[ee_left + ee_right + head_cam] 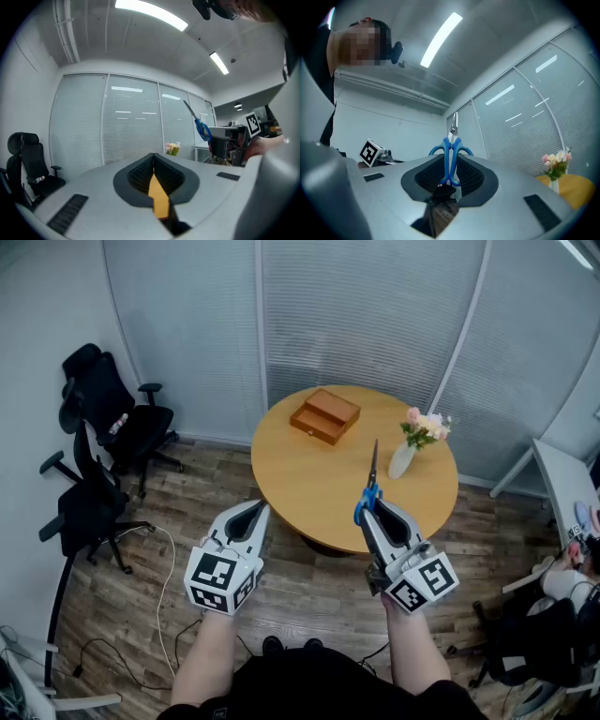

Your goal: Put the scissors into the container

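Right hand-held gripper [368,506] clamped on the scissors [373,468], short of the box.

Gripped by their blue handles with the blades pointing up, the scissors hang over the near edge of the round worktop [309,479]. The box [325,415] sits well apart, toward the far side. This looks like the carry. The next move calls for reaching across and lowering the scissors in, though I cannot tell whether the box is open. The left hand-held gripper [254,510] is closed on nothing. A vase [403,457] stands right of the box. Around the worktop are a plank floor [187,521], office chairs [112,418] and blinds [366,315].
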A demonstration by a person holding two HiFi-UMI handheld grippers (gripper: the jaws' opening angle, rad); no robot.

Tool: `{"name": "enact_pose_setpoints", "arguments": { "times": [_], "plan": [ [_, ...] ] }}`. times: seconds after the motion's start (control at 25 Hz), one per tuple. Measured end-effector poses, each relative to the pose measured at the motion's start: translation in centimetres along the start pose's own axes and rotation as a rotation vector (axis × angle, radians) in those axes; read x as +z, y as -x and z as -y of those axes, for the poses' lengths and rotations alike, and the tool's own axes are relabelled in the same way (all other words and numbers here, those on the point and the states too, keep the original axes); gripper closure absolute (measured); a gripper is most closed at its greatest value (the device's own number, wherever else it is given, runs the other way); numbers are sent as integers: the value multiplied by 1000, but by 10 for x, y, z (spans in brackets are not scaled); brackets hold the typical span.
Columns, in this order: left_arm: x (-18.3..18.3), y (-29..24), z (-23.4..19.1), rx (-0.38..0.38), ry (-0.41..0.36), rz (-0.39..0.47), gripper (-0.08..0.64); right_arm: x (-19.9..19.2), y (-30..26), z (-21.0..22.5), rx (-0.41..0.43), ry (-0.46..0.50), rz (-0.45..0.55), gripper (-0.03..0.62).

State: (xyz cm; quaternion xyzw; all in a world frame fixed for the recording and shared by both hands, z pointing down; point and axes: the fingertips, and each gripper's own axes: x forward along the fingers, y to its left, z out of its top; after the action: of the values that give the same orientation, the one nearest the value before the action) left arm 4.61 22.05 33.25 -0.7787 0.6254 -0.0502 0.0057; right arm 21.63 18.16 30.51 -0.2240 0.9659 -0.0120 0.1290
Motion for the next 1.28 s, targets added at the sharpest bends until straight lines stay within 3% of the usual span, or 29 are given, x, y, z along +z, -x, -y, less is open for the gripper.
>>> {"name": "enact_pose_setpoints", "arguments": {
  "times": [0.92,1.28],
  "plan": [
    [-8,6,45,24,36,-9,548,6,53,17,37,-71,20,495],
    [-14,-17,37,15,54,0,548,-9,46,36,27,-109,-10,495]
  ]
}}
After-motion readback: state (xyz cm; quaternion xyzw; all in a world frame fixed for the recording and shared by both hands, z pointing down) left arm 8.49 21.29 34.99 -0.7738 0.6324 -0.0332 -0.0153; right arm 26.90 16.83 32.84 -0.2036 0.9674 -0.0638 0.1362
